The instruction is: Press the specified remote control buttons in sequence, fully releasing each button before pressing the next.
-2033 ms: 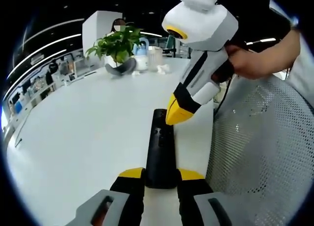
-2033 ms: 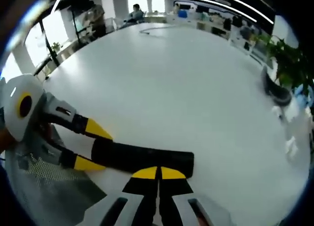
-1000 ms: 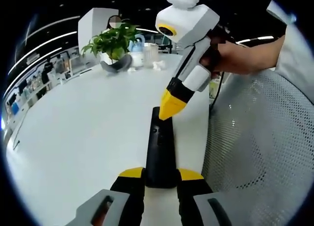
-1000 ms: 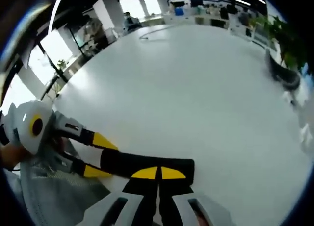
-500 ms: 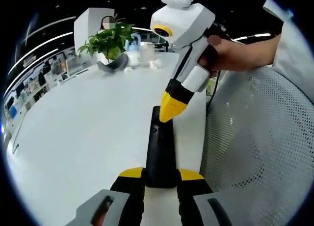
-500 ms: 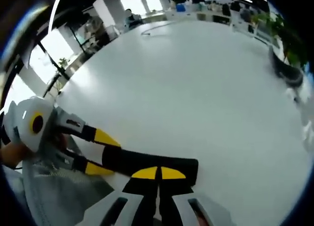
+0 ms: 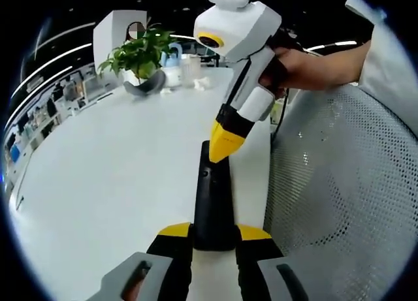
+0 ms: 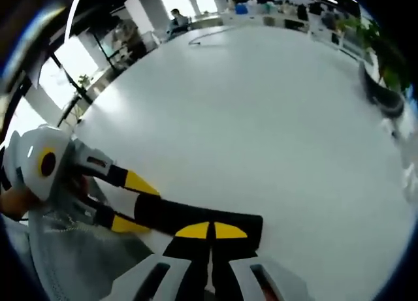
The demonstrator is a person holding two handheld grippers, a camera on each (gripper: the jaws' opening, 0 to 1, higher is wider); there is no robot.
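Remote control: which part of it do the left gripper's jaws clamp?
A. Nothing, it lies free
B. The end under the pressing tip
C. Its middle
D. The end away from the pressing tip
D: the left gripper clamps the remote control's near end, while the right gripper has its shut tip on the far end.

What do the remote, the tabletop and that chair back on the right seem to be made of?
Remote: likely matte black plastic, dull with no glare. Table: smooth white surface, perhaps laminate, showing a soft sheen. Chair back: light grey mesh, its fine holes visible. Both grippers, left and right, look like glossy plastic.
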